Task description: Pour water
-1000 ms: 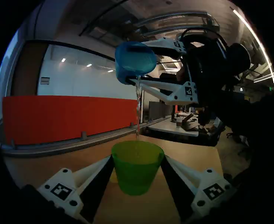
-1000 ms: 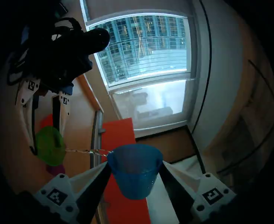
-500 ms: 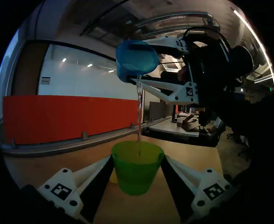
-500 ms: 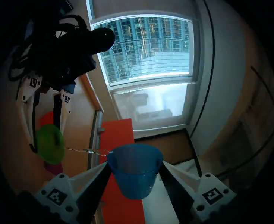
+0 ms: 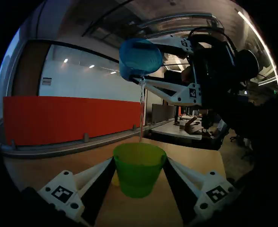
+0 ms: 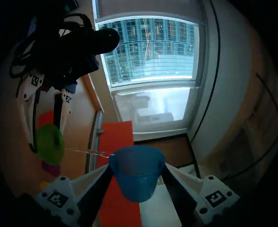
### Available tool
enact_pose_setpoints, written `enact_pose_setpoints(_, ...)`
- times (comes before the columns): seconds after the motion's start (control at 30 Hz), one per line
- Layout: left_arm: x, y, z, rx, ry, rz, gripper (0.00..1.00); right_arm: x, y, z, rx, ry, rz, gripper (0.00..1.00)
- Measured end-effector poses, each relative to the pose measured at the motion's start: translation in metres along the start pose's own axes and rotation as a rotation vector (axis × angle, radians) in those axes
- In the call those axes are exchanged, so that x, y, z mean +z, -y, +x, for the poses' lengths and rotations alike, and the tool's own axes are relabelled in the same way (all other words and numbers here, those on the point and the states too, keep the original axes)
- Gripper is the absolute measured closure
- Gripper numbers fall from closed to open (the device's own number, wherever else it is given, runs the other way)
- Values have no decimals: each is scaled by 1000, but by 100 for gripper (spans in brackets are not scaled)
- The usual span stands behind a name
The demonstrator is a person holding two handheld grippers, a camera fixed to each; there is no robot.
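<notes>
My left gripper (image 5: 139, 172) is shut on an upright green cup (image 5: 139, 174) above a wooden table (image 5: 191, 155). High over it my right gripper (image 5: 159, 62) is shut on a blue cup (image 5: 140, 58) tipped onto its side, and a thin stream of water (image 5: 141, 109) falls from its rim into the green cup. In the right gripper view the blue cup (image 6: 137, 178) sits between my right gripper (image 6: 137, 181) fingers, the water stream (image 6: 87, 152) runs sideways to the green cup (image 6: 48, 143), and the left gripper (image 6: 48, 125) holds that cup.
An orange wall panel (image 5: 67, 117) and a metal rail (image 5: 74, 142) run behind the table. Desks with clutter (image 5: 186, 126) stand at the right. A large window (image 6: 154, 72) faces the right gripper. A small magenta thing (image 6: 51, 167) lies near the green cup.
The blue cup has tipped a little further and shifted slightly right and up in the left gripper view. Water keeps running into the green cup, which has stayed still.
</notes>
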State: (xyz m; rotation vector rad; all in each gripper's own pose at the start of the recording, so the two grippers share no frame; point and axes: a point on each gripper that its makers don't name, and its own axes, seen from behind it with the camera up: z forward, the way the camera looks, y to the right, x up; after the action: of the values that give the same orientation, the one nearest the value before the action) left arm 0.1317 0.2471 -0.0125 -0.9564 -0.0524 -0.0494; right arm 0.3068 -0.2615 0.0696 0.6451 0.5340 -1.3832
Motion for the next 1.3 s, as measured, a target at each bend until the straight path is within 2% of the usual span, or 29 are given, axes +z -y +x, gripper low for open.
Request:
enact_pose_setpoints(0.6,2,2,0,-7,-2,2,14,1,-5,3,-78,-2,-17,11)
enact_pose_setpoints(1.07,3,0,1,-8,-4,-1,14,0,-7,9,-164,-6,-28,11)
enact_pose_setpoints(1.3,4,1,2,-7,-5,1,14,1,-6,14,-177,-12,-27,11)
